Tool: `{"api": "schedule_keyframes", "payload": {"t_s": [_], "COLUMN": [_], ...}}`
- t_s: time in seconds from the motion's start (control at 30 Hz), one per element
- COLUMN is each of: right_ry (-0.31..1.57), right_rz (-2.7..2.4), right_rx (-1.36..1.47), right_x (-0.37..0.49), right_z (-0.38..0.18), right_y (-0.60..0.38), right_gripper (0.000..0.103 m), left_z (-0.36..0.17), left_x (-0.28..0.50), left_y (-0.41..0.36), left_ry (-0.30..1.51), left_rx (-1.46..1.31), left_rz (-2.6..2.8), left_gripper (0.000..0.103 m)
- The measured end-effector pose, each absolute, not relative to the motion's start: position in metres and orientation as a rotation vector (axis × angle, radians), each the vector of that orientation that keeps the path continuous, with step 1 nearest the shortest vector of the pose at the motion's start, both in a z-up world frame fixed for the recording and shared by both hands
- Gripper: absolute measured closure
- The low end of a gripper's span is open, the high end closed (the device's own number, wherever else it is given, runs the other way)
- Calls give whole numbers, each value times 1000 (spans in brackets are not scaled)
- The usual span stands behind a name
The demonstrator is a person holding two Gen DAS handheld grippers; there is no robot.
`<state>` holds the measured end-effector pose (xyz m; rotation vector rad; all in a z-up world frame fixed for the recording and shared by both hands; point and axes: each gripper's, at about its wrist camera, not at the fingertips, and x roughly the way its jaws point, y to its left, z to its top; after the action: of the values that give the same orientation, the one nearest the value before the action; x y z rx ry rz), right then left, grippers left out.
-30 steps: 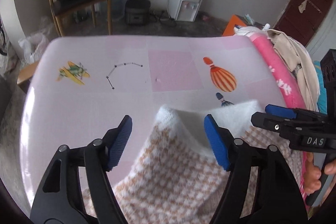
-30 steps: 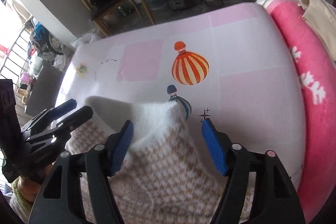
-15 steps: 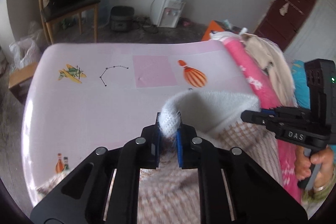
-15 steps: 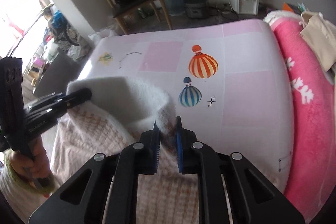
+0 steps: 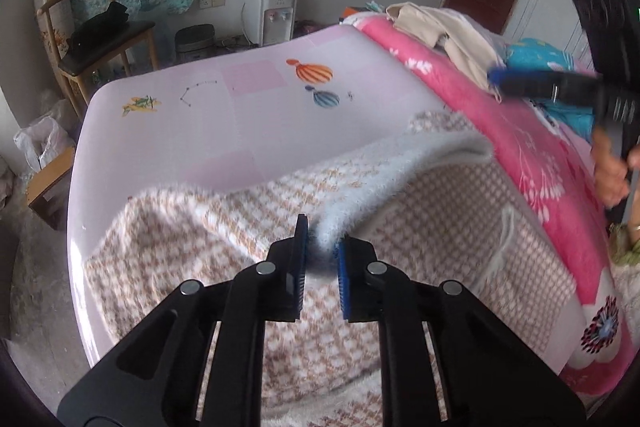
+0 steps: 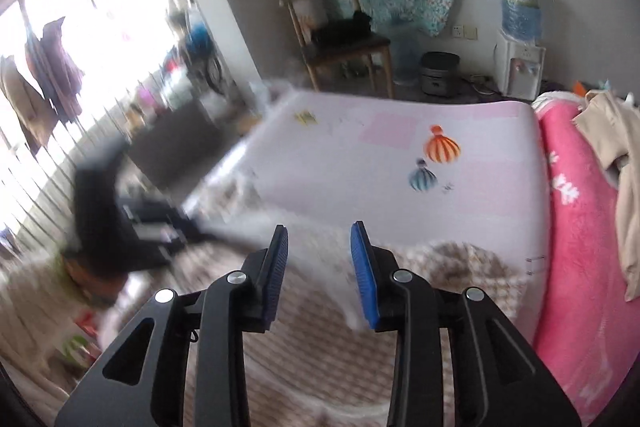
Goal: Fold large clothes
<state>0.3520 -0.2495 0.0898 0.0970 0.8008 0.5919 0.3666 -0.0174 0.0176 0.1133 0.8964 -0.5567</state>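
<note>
Two grippers up: our left gripper (image 5: 321, 259) is clamped on the fuzzy white collar of the tan-and-white checked knit sweater (image 5: 452, 227), which lies on the pale pink printed bedsheet (image 5: 256, 115). Our right gripper (image 6: 319, 263) has its fingers apart above the sweater, pinching nothing. We see bare sheet beyond the collar edge; a pink floral blanket (image 5: 516, 147) borders the sweater's right side.
</note>
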Motion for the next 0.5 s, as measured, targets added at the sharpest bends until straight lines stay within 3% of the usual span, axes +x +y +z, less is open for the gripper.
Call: {"api": "schedule_keyframes", "payload": {"t_s": [0.13, 0.3, 0.5], "right_ry": [949, 1197, 1126], "right_rz": [603, 596, 617], "right_rx": [193, 145, 21], "right_x": [384, 385, 366], "right_z": [56, -31, -16], "right_y": [-229, -200, -192], "right_gripper": [72, 74, 74], "left_z": [10, 11, 26], "left_x": [358, 340, 347], "left_y": [-13, 16, 41], "left_ry": [908, 928, 891], "left_rx": [115, 58, -12], "left_rz": [-538, -546, -531], "left_gripper": [86, 81, 81]}}
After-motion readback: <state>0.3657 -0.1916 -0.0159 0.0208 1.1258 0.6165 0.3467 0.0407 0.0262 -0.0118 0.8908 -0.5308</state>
